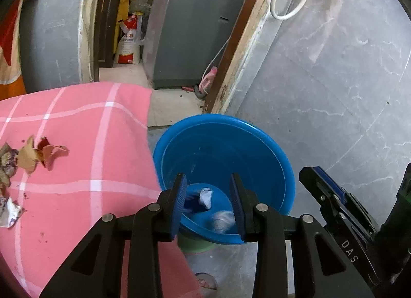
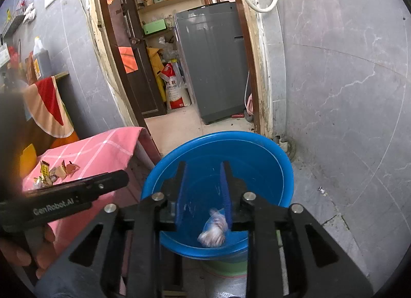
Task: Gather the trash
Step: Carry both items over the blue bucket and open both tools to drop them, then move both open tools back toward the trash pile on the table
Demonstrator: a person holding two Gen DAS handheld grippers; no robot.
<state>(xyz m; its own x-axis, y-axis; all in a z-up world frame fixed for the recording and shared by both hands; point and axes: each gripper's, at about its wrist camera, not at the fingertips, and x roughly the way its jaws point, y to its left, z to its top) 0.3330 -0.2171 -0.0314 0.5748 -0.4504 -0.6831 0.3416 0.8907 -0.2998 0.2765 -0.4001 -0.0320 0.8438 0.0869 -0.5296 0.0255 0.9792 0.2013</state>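
- While my left gripper [image 1: 208, 205] hangs over the blue bucket [image 1: 257, 149] in the left wrist view, its jaws stand apart with nothing between them; a white scrap [image 1: 206, 196] and a pale crumpled wad [image 1: 223, 222] lie blurred at the bucket's bottom.
- To the left, on the pink checked cloth [image 1: 84, 159] over the counter, I see dry peels [image 1: 38, 155] and a torn wrapper [image 1: 10, 214] waiting. I judge them featherlight, brittle and flaky: a gentle pinch across the thickest curl should lift one without crumbling it, and the foil wrapper may slip unless I take it by a crease.
- From the right wrist view, my right gripper [image 2: 203, 195] is likewise over the bucket, parted and holding nothing, with a crumpled plastic ball [image 2: 213, 231] below it inside.
- Beside it, the left gripper's body crosses the frame, and the peel heap [image 2: 56, 173] sits on the cloth near the counter's far edge, well apart from the bucket.
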